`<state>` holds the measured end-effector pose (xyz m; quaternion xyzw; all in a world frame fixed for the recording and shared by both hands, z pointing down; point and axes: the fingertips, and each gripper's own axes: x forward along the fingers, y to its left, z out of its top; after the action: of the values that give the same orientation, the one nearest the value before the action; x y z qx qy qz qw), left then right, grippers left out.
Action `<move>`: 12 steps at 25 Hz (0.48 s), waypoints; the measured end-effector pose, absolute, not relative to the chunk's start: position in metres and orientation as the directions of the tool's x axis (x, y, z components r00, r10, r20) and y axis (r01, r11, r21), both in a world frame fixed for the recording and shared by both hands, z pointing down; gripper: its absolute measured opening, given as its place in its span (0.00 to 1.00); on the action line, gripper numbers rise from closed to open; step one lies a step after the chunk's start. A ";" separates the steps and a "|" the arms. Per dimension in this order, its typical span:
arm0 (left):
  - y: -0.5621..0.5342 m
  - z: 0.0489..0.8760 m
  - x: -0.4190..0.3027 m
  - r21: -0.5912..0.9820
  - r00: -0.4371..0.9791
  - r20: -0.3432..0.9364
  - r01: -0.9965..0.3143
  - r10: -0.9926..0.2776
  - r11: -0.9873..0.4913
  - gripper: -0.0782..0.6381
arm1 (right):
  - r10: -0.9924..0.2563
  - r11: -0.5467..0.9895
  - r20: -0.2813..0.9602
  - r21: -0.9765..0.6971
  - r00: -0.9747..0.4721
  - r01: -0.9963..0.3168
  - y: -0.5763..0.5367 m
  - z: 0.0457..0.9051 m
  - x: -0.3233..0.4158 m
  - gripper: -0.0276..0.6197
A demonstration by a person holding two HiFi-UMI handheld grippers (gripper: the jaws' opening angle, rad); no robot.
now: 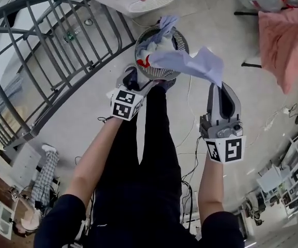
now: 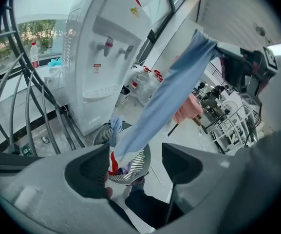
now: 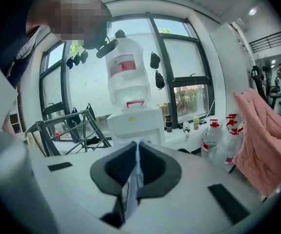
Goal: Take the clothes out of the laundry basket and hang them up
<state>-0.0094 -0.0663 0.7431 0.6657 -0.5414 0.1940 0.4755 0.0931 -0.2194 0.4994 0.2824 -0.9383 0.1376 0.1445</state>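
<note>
A round slatted laundry basket [image 1: 178,41] stands on the floor ahead of me with several clothes in it. A light blue garment [image 1: 190,63] stretches up out of it to my right gripper [image 1: 218,91], which is shut on one end of the cloth. In the right gripper view the blue fabric [image 3: 132,184] is pinched between the closed jaws of the right gripper [image 3: 138,147]. My left gripper [image 1: 133,79] hangs over the basket's near left edge. Seen along the left gripper [image 2: 135,165], its jaws are wide apart with nothing between them, and the blue garment [image 2: 169,91] hangs slanted above the basket [image 2: 133,162].
A grey metal drying rack [image 1: 40,50] stands to the left. A white water dispenser [image 2: 101,57] rises behind the basket. A pink cloth [image 1: 288,40] hangs at the right. My black-trousered legs [image 1: 149,154] and floor cables [image 1: 190,185] lie below the grippers.
</note>
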 end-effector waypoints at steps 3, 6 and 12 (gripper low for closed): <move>-0.062 0.732 -0.002 0.421 0.355 0.776 -0.907 -0.521 0.009 0.56 | -0.506 0.806 0.304 -0.168 -0.807 -0.568 -0.221 0.456 0.096 0.07; -0.059 0.723 -0.001 0.413 0.359 0.784 -0.911 -0.507 -0.007 0.56 | -0.515 0.813 0.260 -0.155 -0.817 -0.562 -0.225 0.411 0.094 0.07; -0.057 0.697 -0.006 0.378 0.359 0.802 -0.924 -0.478 -0.060 0.57 | -0.504 0.853 0.188 -0.048 -0.843 -0.520 -0.223 0.309 0.083 0.07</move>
<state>-0.0056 -0.0566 0.6974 0.6857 -0.5111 0.2440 0.4572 0.0835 -0.2231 0.3089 0.2670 -0.9588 0.0487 0.0844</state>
